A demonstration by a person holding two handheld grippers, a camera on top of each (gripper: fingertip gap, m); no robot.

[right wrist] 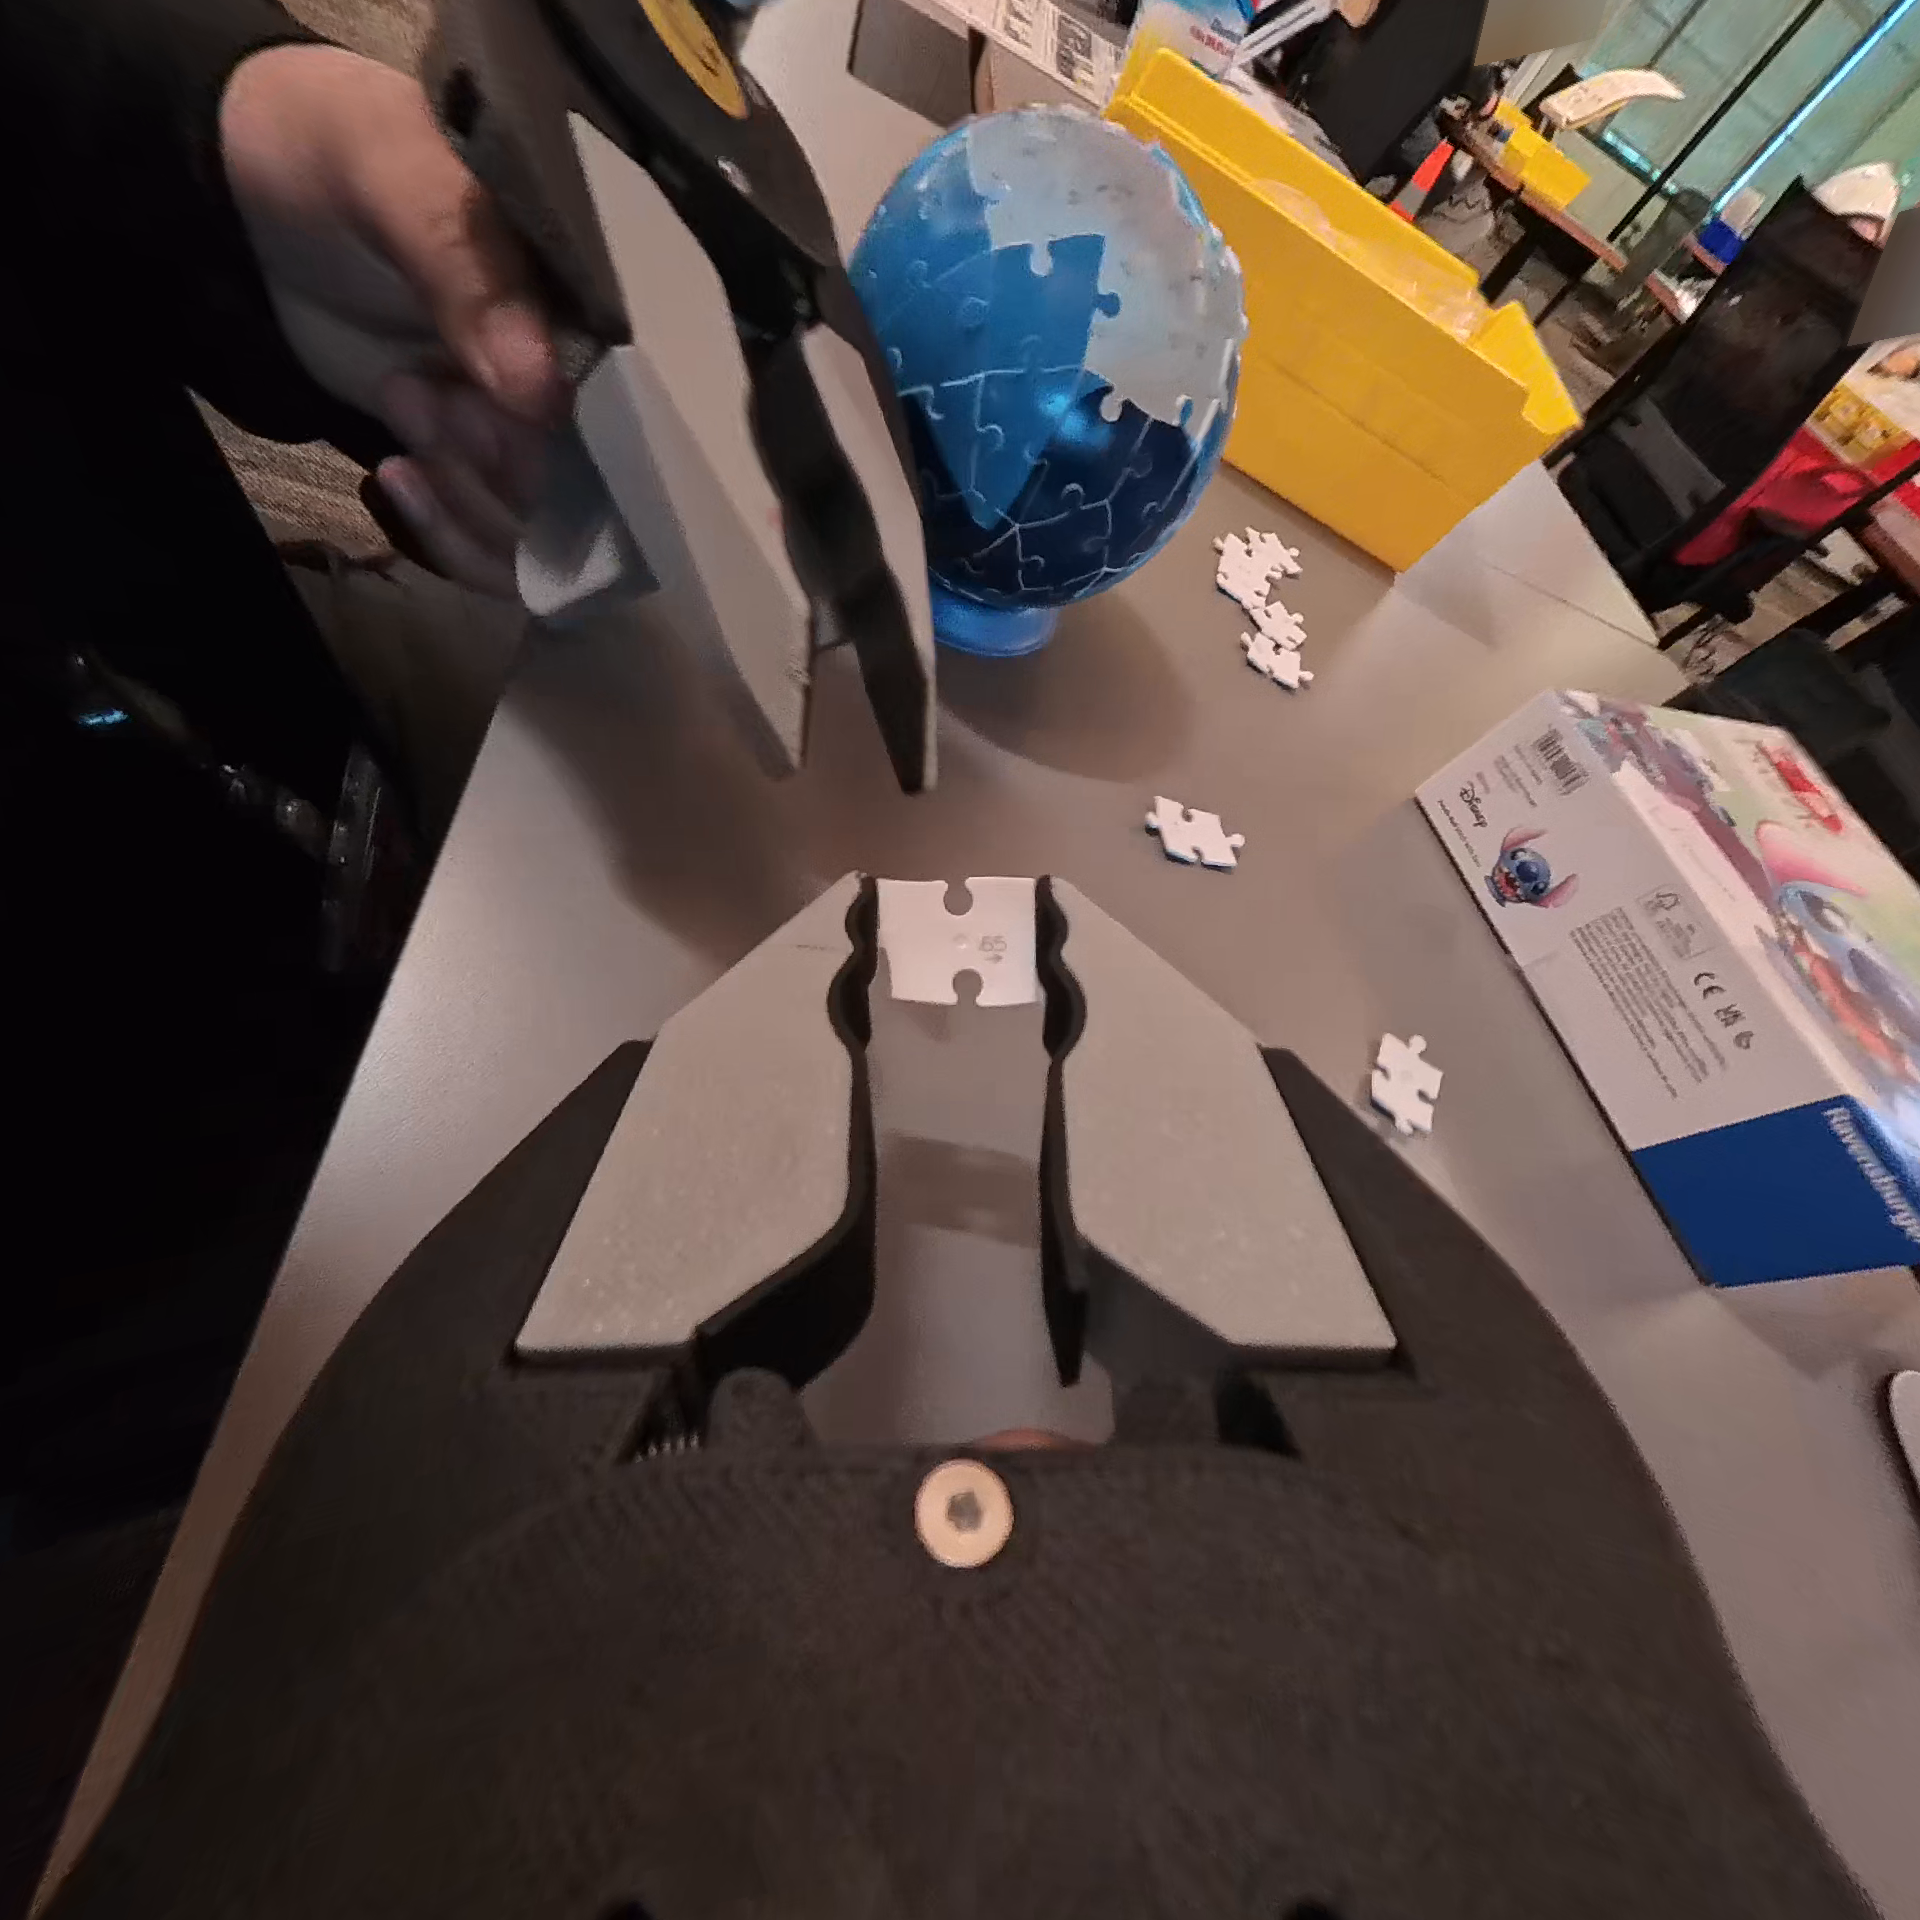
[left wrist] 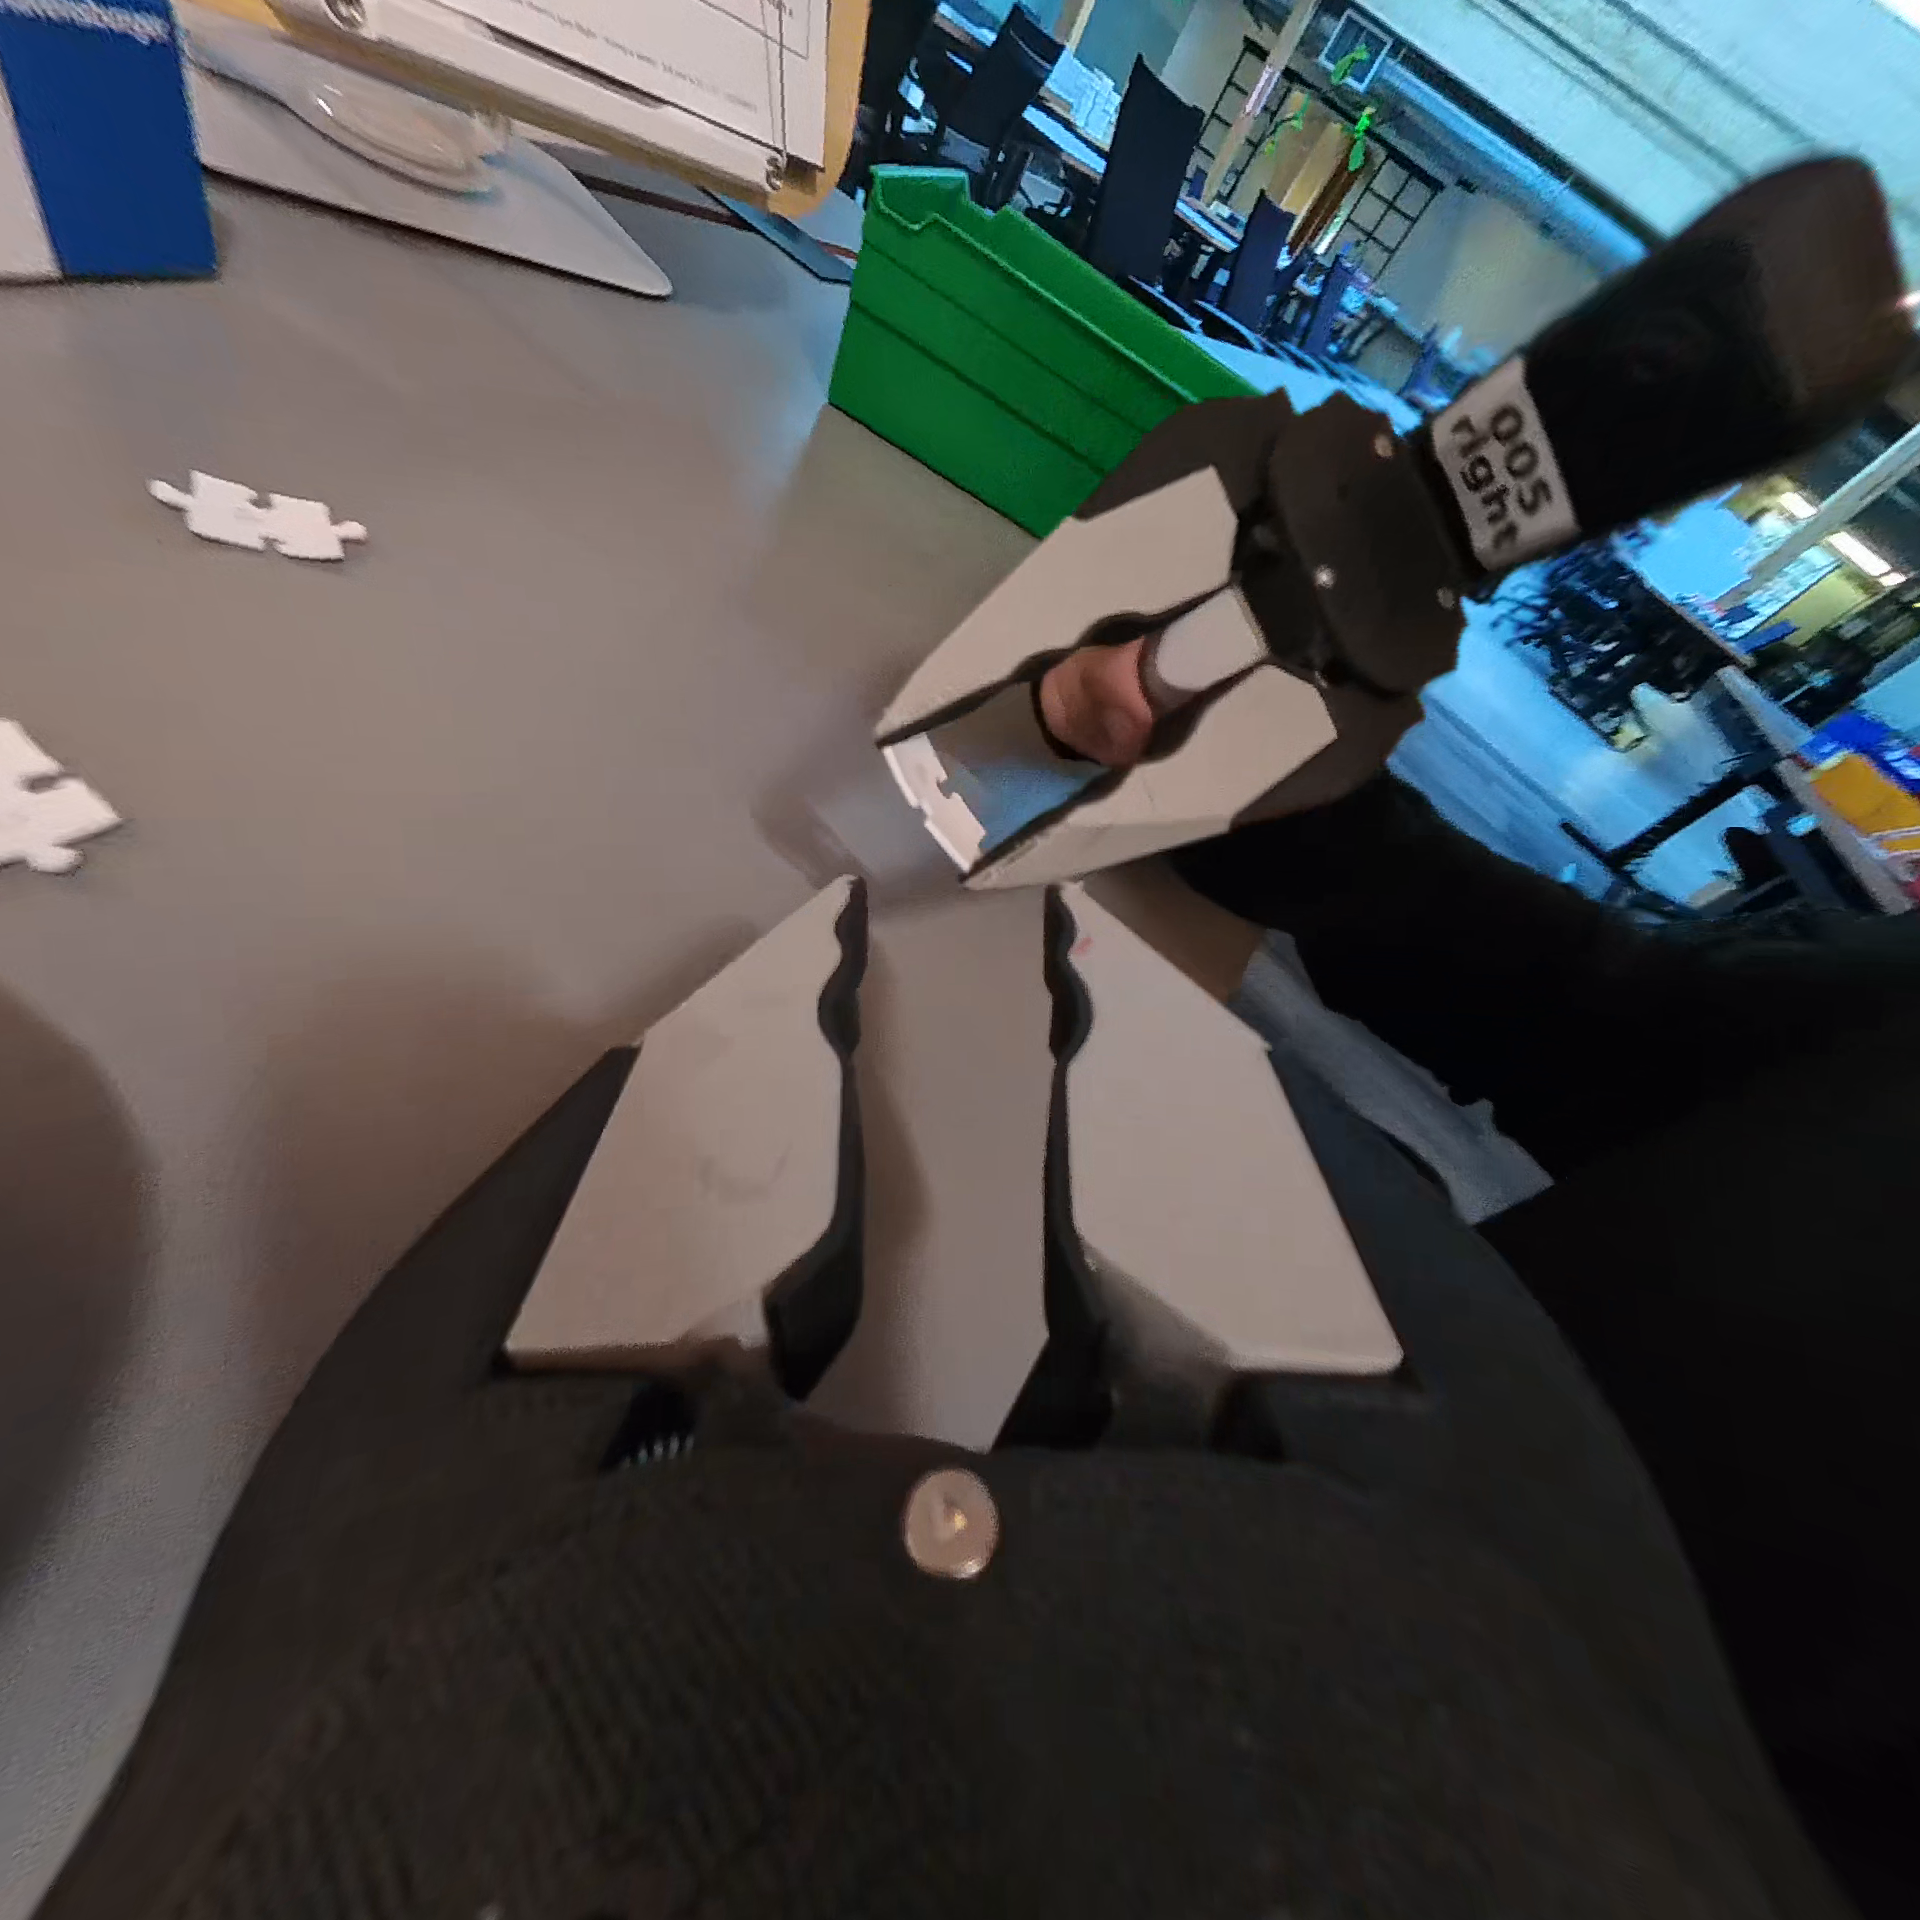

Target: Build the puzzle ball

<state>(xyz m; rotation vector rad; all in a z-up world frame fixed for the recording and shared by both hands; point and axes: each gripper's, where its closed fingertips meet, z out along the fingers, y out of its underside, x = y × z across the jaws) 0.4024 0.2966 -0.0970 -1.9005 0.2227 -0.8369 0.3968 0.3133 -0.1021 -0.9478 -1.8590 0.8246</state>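
Holding a white piece (right wrist: 958,943) by its two side edges, the right gripper (right wrist: 954,940) hangs over the grey table (right wrist: 644,831). The left gripper (left wrist: 954,914) is empty, its jaws a little apart. The blue ball (right wrist: 1039,384) stands on its foot farther back, with a gap in its shell. The piece looks thin, light and stiff (a hard squeeze might bend it), so the edges are the best place to hold. The piece and the box (right wrist: 1704,987) both carry print.
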